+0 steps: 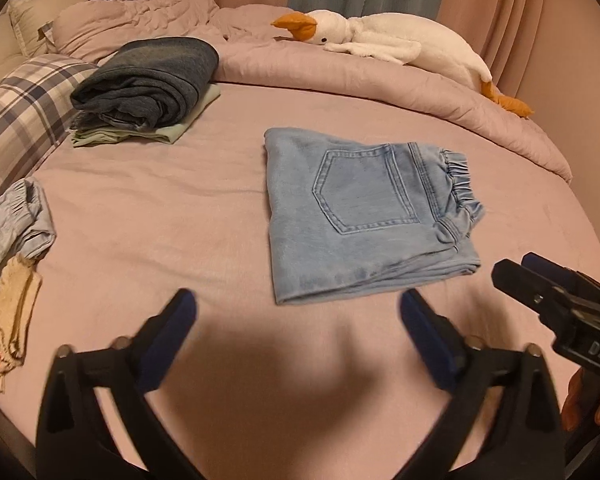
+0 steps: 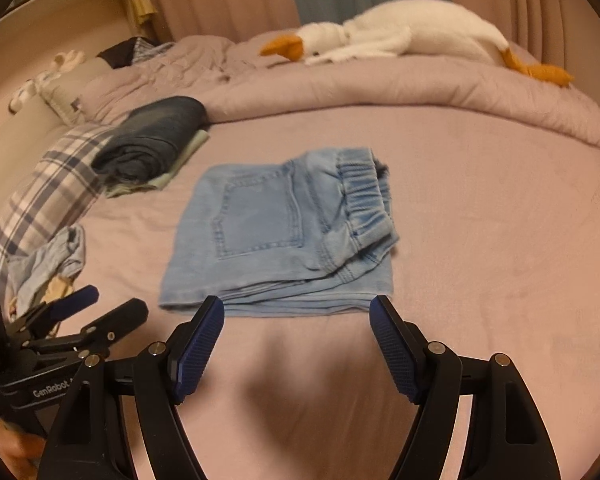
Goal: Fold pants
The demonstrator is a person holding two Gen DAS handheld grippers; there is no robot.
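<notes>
Pants (image 1: pixel 364 216) lie folded into flat square mid-bed, back pocket up, waistband to right. Left gripper (image 1: pixel 298 312) wide open, empty, above sheet (image 1: pixel 180 208) just short of near fold; right gripper (image 2: pixel 296 320) likewise parted, empty, at bundle's near edge. Folding looks done; likely next step: lifting bundle onto stack of folded clothes (image 1: pixel 148 84) beside plaid pillow (image 1: pixel 20 112), needing both grippers under opposite edges. Toy goose (image 1: pixel 400 40) rests on duvet beyond.

dim warm light, soft blur (fisheye edges)
</notes>
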